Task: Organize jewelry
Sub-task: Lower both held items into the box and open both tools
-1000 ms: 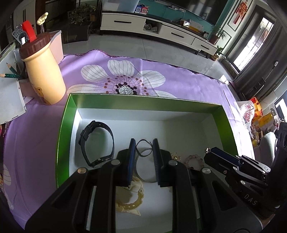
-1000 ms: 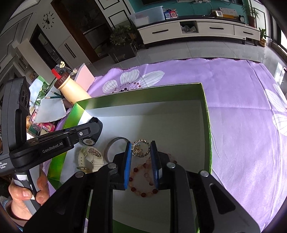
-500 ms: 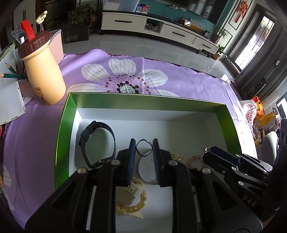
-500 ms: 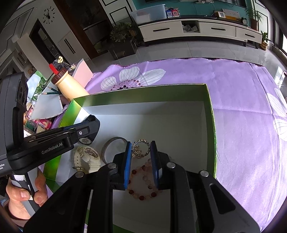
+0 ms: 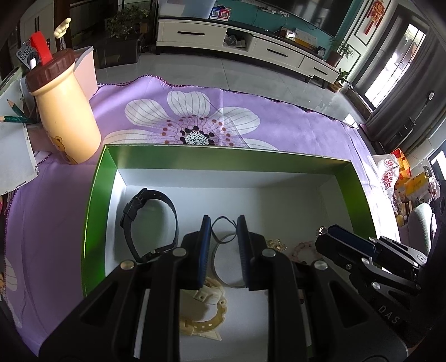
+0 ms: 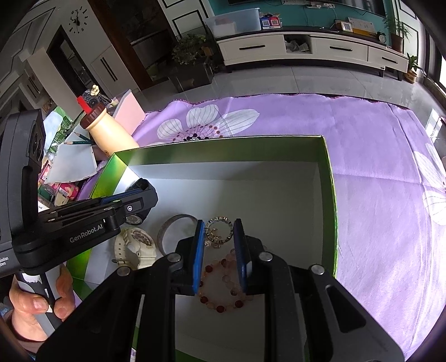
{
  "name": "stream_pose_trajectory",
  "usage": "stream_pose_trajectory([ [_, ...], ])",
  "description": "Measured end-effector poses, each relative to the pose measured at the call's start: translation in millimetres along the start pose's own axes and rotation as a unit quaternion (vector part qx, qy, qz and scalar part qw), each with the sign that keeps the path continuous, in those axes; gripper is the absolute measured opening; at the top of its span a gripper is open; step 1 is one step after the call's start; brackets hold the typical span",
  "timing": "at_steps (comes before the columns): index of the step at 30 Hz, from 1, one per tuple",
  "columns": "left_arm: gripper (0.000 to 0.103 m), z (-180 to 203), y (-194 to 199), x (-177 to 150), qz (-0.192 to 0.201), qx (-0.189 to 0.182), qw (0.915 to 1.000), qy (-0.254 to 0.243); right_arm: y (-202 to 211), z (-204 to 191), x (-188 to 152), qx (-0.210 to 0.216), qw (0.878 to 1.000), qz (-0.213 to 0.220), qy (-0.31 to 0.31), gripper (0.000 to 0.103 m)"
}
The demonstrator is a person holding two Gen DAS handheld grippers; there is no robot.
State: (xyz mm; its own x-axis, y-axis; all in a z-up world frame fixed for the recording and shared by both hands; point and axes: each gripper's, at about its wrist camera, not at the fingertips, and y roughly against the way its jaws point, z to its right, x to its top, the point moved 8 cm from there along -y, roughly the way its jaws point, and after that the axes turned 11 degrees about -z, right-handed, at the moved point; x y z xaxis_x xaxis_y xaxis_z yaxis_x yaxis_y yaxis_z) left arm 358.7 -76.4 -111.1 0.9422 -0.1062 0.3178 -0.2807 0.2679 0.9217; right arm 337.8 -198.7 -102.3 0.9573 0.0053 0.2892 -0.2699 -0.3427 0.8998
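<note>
Jewelry lay along the near side of a green box [image 5: 96, 200] with a white floor: from the left, a black watch [image 5: 150, 222], a cream watch [image 6: 135, 246], a metal bangle [image 6: 171, 232], a thin black loop [image 5: 223, 229], a gold ring piece [image 6: 218, 227] and a bead bracelet [image 6: 223, 286]. The left gripper [image 5: 223, 239] hovered spread over the loop and bangle, gripping nothing. The right gripper [image 6: 218, 245] hung spread above the gold piece and beads, empty.

Purple floral tablecloth [image 5: 292, 131], cream bear-print bottle [image 5: 65, 119] with brown cap, green pencils [image 5: 14, 114], white TV cabinet [image 6: 312, 48], wall clock [image 6: 76, 21]
</note>
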Motion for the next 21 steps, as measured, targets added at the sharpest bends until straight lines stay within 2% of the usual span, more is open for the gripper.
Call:
stream_pose_trajectory([
  [21, 0.019, 1.2, -4.1, 1.8, -0.003, 0.012, 0.9999, -0.005, -9.0, 5.5, -1.2, 0.001, 1.0, -0.007, -0.006, 0.021],
])
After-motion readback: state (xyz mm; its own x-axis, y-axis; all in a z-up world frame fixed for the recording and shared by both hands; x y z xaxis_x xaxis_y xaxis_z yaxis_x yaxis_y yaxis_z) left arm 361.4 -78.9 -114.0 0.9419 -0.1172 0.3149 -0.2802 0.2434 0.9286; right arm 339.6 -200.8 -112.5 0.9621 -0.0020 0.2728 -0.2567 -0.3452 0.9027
